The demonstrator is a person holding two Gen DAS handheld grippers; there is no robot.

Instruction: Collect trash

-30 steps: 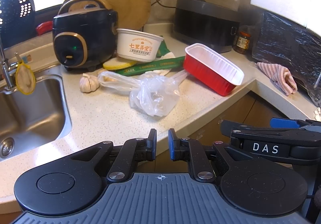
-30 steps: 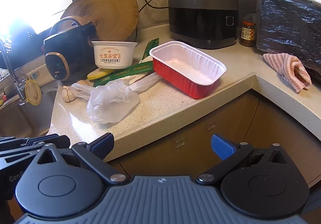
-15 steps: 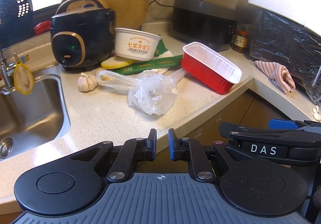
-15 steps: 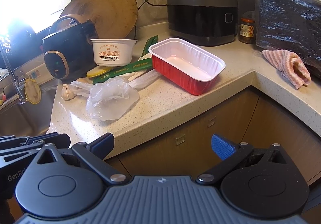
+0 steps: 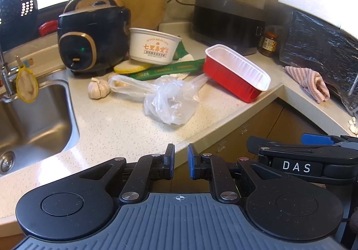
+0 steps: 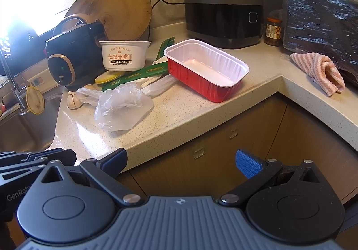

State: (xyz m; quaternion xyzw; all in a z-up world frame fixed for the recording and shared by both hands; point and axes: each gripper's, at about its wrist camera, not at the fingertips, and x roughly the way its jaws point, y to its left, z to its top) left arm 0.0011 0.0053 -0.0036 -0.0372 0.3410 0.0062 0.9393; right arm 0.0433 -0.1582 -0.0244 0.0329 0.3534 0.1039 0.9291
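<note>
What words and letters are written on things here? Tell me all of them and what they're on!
"SEVEN MILES LANE": white paper bowl, above large orange Chinese characters that read "七里弄堂".
"DAS": right gripper, on its side.
"GenRob", cut off at the picture's edge: left gripper, on its side.
Green chopstick sleeve: printed text too small to read.
Sauce jar: label too blurred to read.
</note>
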